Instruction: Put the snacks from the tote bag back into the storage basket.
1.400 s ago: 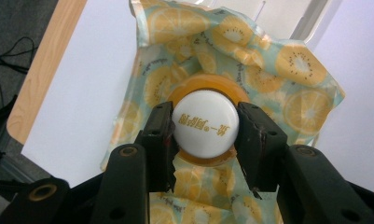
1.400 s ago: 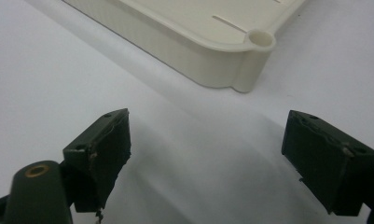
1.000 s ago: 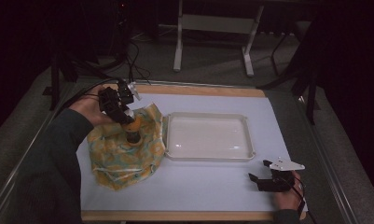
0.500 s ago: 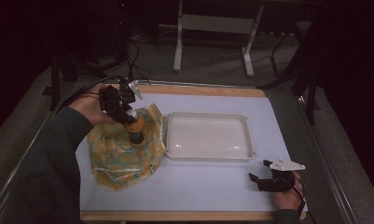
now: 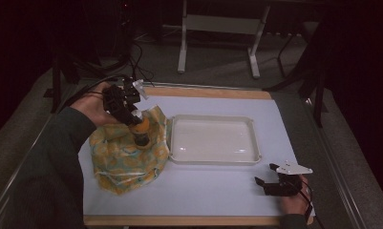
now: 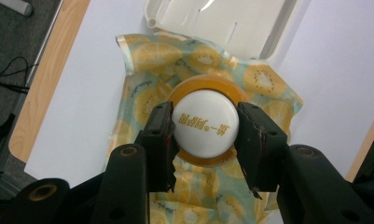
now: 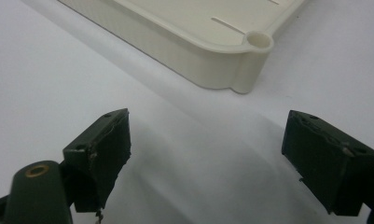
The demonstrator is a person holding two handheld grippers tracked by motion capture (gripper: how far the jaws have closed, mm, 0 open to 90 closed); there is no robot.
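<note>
Bottle point(image 6: 204, 129) between left gripper point(image 6: 204, 140) jaws.

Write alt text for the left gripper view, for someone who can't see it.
Seen from above, the left gripper has its two black jaws clamped on the white cap of an orange bottle. The bottle is above a fruit-print cloth spread on a white table, and a cream tray lies at the cloth's far edge.
</note>
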